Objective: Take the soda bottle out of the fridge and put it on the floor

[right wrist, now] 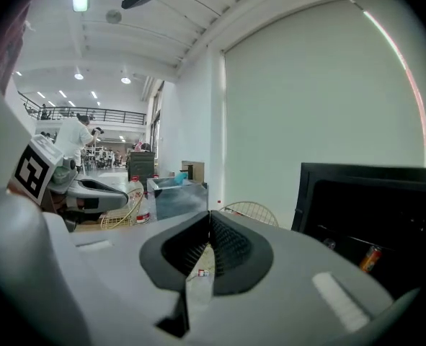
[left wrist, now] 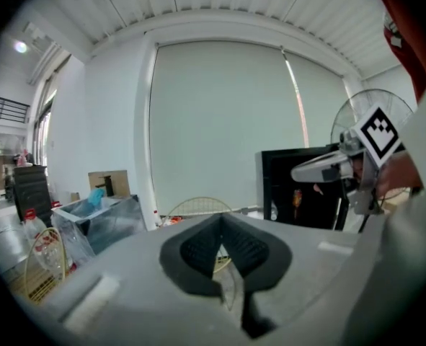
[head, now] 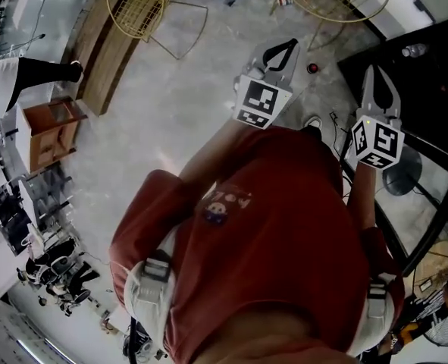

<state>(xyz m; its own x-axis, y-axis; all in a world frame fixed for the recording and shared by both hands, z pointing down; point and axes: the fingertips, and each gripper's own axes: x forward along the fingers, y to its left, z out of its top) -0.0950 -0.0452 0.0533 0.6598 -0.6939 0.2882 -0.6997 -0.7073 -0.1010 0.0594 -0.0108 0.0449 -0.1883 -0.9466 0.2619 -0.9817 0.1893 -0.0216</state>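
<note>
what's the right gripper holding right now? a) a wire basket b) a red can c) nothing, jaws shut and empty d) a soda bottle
c: in the right gripper view the right gripper has its jaws closed together with nothing between them.

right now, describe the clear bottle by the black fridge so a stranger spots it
Start at the black fridge filling the head view's upper right corner, beyond the right tool. A small clear bottle lies on that dark surface. It is the only pale, see-through thing there; the gold wire baskets stand on the grey floor.
</note>
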